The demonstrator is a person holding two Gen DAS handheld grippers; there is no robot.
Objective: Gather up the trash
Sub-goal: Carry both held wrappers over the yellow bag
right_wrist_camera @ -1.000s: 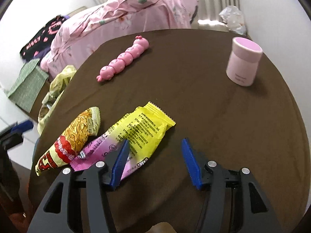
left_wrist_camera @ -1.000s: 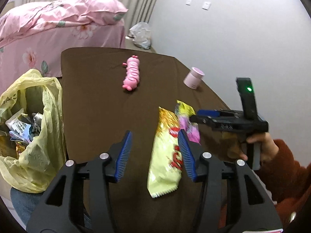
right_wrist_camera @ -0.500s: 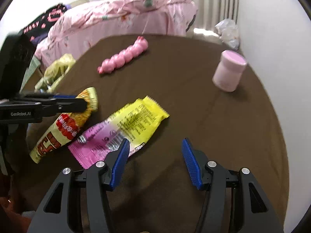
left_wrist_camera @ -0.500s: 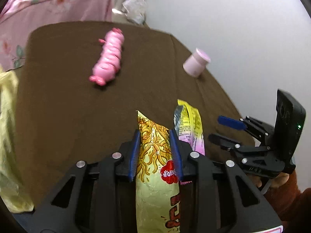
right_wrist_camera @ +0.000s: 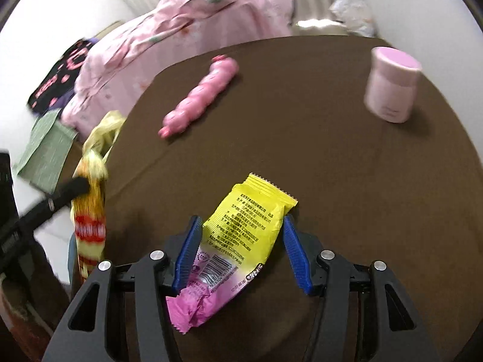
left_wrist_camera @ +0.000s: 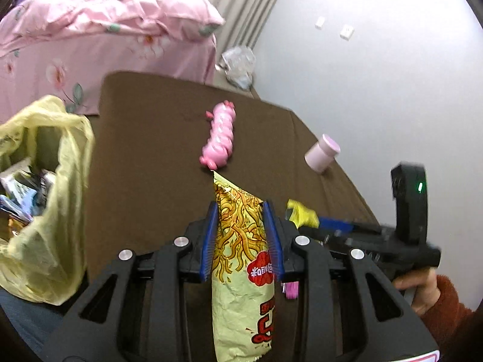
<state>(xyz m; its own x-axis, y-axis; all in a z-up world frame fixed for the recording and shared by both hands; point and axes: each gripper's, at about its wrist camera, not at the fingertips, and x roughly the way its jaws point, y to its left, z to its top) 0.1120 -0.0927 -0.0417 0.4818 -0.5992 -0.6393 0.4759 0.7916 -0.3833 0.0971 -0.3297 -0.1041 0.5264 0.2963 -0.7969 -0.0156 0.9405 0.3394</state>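
Observation:
My left gripper (left_wrist_camera: 241,238) is shut on a yellow-green noodle snack packet (left_wrist_camera: 241,271) and holds it lifted above the brown table (left_wrist_camera: 151,157); the packet also shows at the left of the right wrist view (right_wrist_camera: 90,226). My right gripper (right_wrist_camera: 241,250) is open, its blue pads on either side of a yellow and pink wrapper (right_wrist_camera: 238,241) lying flat on the table. In the left wrist view only a yellow corner of that wrapper (left_wrist_camera: 302,214) shows. A yellow plastic trash bag (left_wrist_camera: 45,211) with wrappers inside hangs open at the table's left edge.
A pink caterpillar toy (left_wrist_camera: 220,138) lies mid-table, also in the right wrist view (right_wrist_camera: 199,96). A pink lidded jar (right_wrist_camera: 392,84) stands at the far right. A pink-covered bed (left_wrist_camera: 90,45) is behind the table. A white wall runs along the right.
My left gripper closed on the noodle packet and lifted it off the table. My right gripper moved forward so its open pads straddle the yellow and pink wrapper.

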